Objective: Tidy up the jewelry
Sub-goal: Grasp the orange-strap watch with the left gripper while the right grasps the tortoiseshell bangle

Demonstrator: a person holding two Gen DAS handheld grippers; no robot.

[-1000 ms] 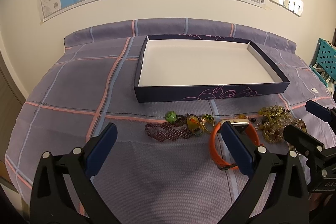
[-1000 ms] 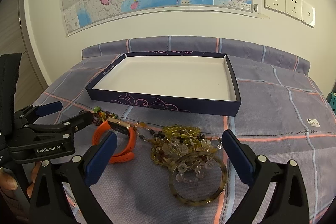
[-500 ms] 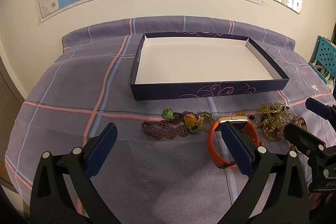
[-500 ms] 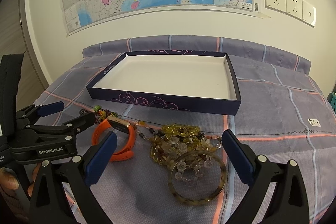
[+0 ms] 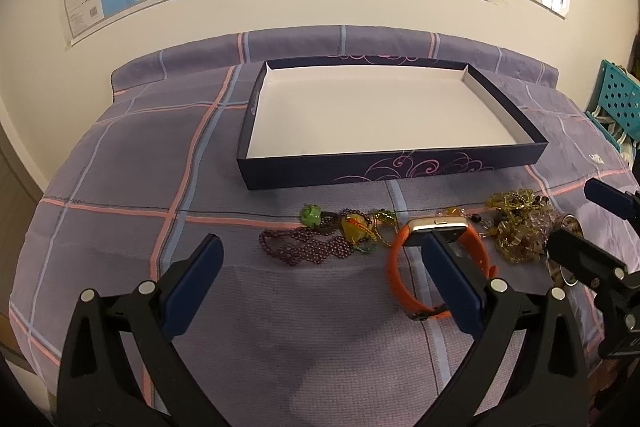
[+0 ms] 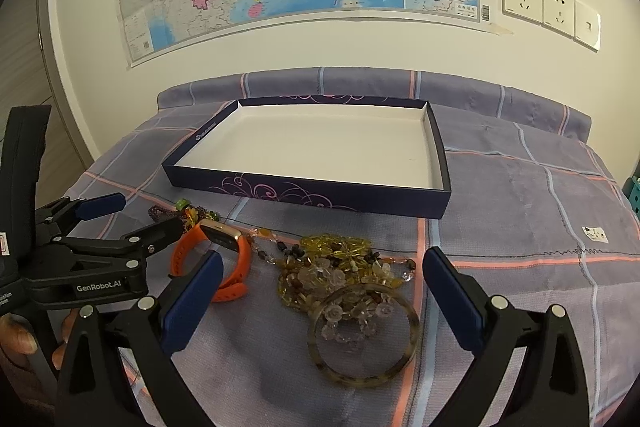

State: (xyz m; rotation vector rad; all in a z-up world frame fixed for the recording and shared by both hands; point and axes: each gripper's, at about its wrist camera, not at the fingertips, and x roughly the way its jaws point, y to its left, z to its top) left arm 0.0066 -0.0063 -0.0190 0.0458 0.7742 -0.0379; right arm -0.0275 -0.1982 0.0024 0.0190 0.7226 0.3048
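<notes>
A shallow dark-blue box (image 5: 360, 177) (image 6: 304, 193) with a white inside lies empty on the purple checked cloth. In front of it lie a purple bead strand (image 5: 304, 247), a green and yellow charm cluster (image 5: 348, 225), an orange watch (image 5: 400, 267) (image 6: 232, 259), a heap of yellow and clear beads (image 5: 516, 227) (image 6: 336, 267) and a tortoiseshell bangle (image 6: 364, 339). My left gripper (image 5: 320, 283) is open, hovering just short of the purple strand and the watch. My right gripper (image 6: 320, 291) is open, with the bangle between its fingers in the view.
A map hangs on the wall behind. Wall sockets (image 6: 552, 11) are at the upper right. A teal perforated crate (image 5: 616, 103) stands past the cloth's right edge. A small tag (image 6: 596, 233) lies on the cloth at the right.
Both grippers have drifted slightly; the box and jewelry sit a little lower and nearer in the left view. Nothing was picked up.
</notes>
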